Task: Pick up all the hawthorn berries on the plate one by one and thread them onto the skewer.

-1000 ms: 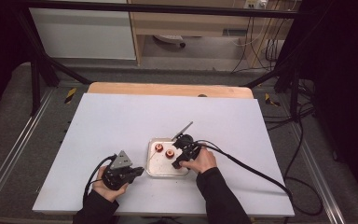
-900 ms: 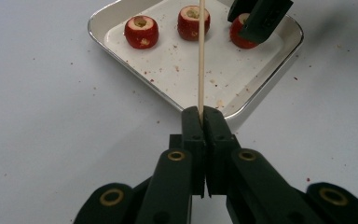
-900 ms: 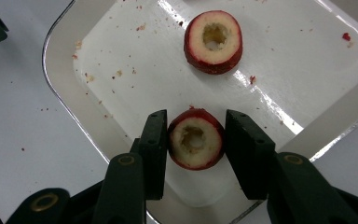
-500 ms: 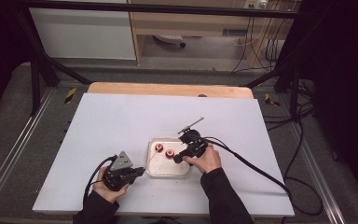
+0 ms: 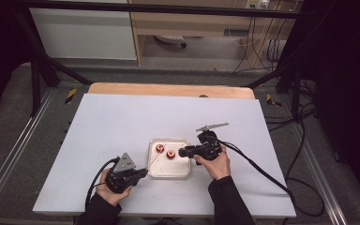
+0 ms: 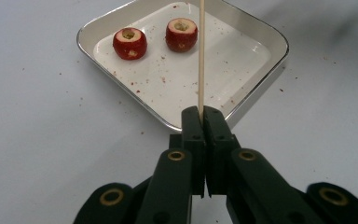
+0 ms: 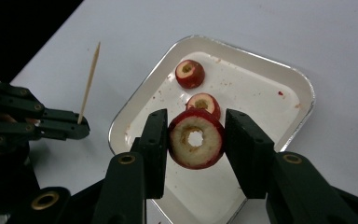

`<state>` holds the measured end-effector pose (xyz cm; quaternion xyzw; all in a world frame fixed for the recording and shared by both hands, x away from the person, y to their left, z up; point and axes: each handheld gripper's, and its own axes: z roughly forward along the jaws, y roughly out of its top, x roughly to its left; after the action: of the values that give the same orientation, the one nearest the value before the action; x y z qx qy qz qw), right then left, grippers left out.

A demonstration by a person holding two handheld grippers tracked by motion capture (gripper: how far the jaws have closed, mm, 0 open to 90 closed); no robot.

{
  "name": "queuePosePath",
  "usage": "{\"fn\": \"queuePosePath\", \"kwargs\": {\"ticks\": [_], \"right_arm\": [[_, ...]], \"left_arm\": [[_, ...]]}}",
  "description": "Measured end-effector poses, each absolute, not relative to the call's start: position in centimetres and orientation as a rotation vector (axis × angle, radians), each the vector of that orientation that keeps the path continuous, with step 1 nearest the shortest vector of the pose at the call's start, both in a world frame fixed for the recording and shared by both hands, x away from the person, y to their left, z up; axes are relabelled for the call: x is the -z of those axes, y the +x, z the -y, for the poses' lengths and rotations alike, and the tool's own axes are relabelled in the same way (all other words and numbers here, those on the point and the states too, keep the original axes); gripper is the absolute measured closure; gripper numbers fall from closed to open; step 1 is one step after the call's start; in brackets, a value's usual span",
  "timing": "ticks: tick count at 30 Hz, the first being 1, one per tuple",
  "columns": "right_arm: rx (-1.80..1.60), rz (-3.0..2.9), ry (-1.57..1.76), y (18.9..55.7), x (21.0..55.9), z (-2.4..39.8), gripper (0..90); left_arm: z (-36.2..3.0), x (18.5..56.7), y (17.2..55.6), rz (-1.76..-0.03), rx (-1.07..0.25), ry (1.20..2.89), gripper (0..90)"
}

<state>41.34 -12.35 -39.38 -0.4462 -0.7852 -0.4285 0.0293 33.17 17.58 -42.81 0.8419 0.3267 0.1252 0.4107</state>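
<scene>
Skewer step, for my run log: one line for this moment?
left gripper: shut on skewer | right gripper: shut on fruit slice | tray: two fruits

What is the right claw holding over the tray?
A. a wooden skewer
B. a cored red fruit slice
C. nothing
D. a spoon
B: in the right gripper view the right claw grips a cored red fruit slice above the tray.

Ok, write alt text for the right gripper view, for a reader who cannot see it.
The right gripper holds a cored red fruit, hole facing the camera, above a white tray on a white table. Two more cored red fruits lie in the tray. At left, the left gripper pinches a thin wooden skewer pointing up.
</scene>
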Motion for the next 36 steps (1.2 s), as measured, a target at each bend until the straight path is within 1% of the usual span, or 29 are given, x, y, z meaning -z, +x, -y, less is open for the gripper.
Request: {"fn": "queuePosePath", "kwargs": {"ticks": [8, 18, 24, 36], "right_arm": [[1.510, 2.316, -1.424, 40.8, 39.9, 13.5, 61.2], [1.740, 2.182, -1.474, 40.2, 40.3, 13.8, 61.2], [1.854, 2.098, -1.490, 40.1, 40.2, 13.9, 61.1], [2.045, 1.944, -1.503, 40.5, 39.7, 13.9, 61.2]], "left_arm": [[-17.1, 42.9, 33.0, -0.839, -0.305, 2.106, 88.2], [-16.4, 43.1, 32.8, -0.891, -0.298, 2.065, 88.0], [-16.0, 43.1, 32.8, -0.921, -0.296, 2.053, 88.0], [-14.6, 42.7, 33.0, -0.927, -0.293, 2.052, 88.0]]}}
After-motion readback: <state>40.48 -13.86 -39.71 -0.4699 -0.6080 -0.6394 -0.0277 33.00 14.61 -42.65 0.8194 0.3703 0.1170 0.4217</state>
